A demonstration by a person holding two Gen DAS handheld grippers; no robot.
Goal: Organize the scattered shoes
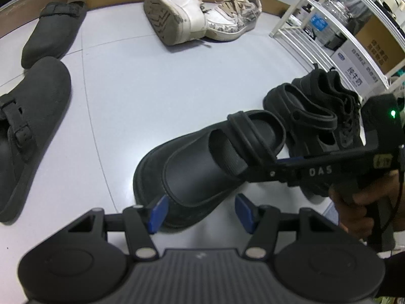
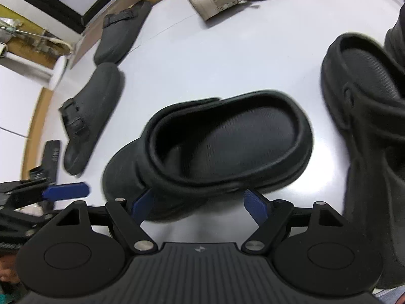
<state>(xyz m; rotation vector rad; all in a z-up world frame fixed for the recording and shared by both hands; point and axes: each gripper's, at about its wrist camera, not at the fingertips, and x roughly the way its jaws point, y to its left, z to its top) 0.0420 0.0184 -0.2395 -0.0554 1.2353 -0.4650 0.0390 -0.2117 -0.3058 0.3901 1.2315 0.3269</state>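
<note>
Left gripper (image 1: 200,211): jaws held apart astride the toe of the black clog (image 1: 202,162), contact unclear.
Right gripper (image 2: 198,206): jaws apart at the clog's heel rim.
Floor (image 1: 121,81): open room left of the clog.

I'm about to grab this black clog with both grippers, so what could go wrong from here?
1. The left gripper straddles the black clog's broad rounded toe; smooth rubber there might squirt out as the pads close.
2. The right gripper is open at the heel, so squeezing the soft rim may fold it rather than hold it.
3. The matching clog sits close on the right; a swing could knock it.
</note>
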